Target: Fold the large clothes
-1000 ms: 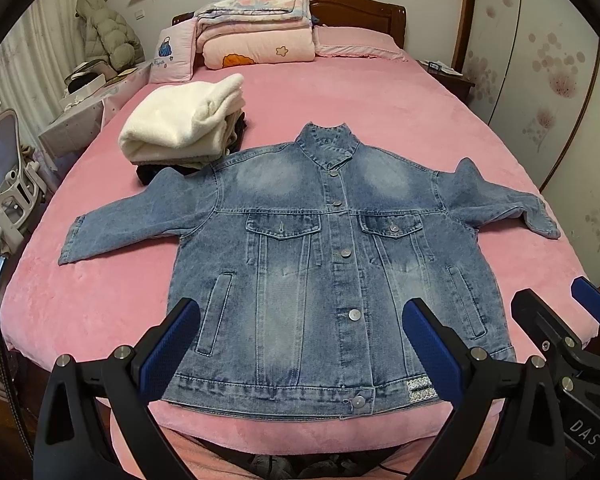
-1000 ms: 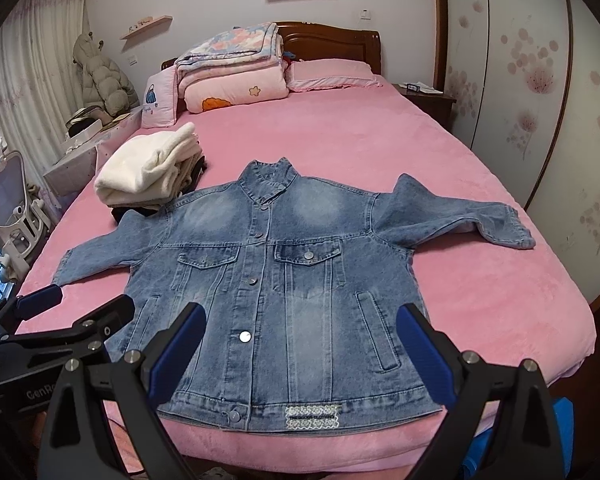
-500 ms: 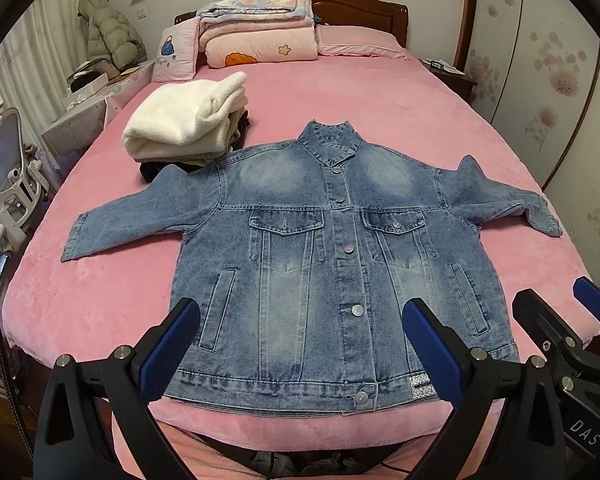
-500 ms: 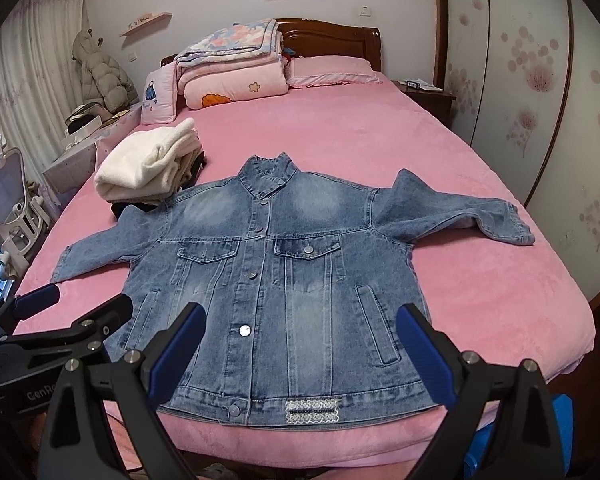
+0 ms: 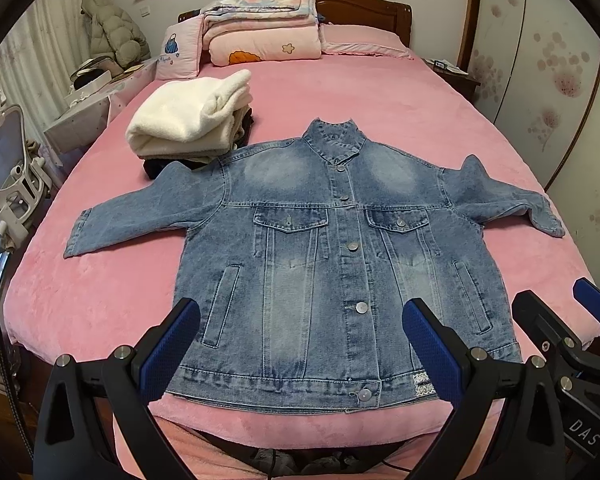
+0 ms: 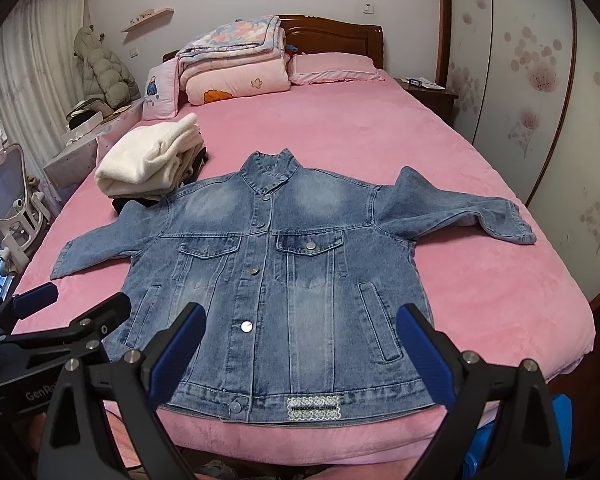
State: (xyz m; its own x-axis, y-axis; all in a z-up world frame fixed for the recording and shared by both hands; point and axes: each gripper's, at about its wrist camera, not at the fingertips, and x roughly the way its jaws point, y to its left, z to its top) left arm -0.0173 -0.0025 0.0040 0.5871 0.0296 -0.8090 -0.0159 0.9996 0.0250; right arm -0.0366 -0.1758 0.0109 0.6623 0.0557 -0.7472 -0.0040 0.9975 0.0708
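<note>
A blue denim jacket (image 5: 324, 256) lies flat, front up and buttoned, on the pink bed (image 5: 100, 292), sleeves spread to both sides. It also shows in the right wrist view (image 6: 284, 280). My left gripper (image 5: 300, 344) is open and empty, held above the jacket's hem. My right gripper (image 6: 300, 344) is open and empty, also above the hem near the bed's front edge. The right gripper's fingers (image 5: 540, 320) show at the right of the left wrist view; the left gripper's fingers (image 6: 100, 316) show at the left of the right wrist view.
A stack of folded clothes with a white fleece on top (image 5: 192, 120) sits behind the jacket's left sleeve. Folded quilts and pillows (image 5: 260, 24) lie at the headboard. A white chair (image 5: 8, 184) stands left of the bed; a wardrobe (image 5: 560, 80) stands to the right.
Both grippers have drawn slightly back and up; the jacket sits a little higher in both views. The jacket has not moved on the bed.
</note>
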